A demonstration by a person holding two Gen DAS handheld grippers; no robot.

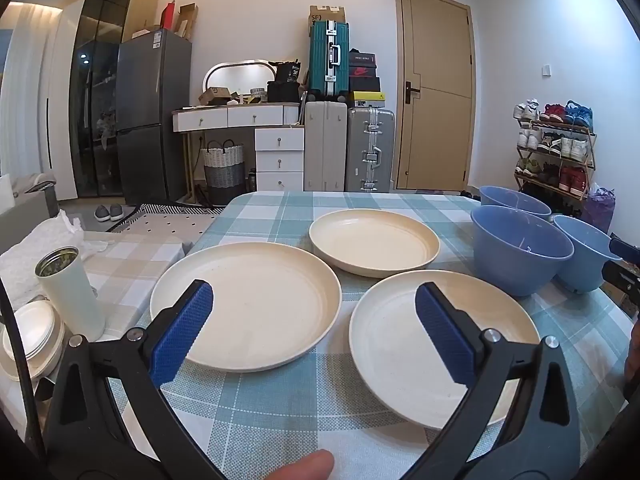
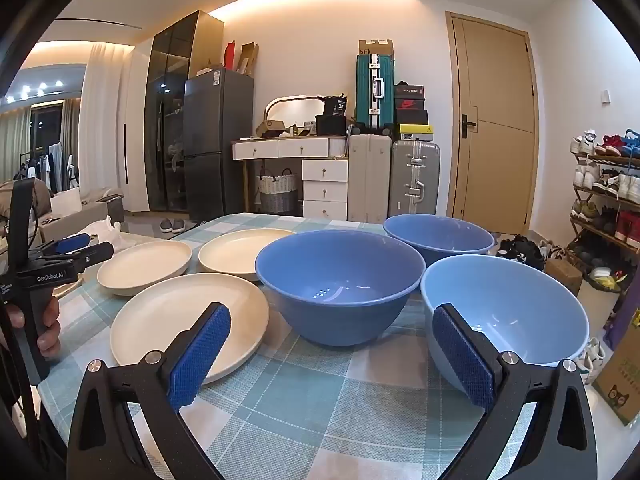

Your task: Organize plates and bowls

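- Step: start; three cream plates (image 1: 245, 304), three blue bowls (image 2: 340, 284) lie unstacked.
- Left gripper (image 1: 314, 308), right gripper (image 2: 332, 332): both wide, empty.
- Next, prob.: grab a plate rim, stack.

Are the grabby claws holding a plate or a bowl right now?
No, nothing is held. The left gripper is open above the cream plates, and the right gripper is open in front of the blue bowls, touching none.
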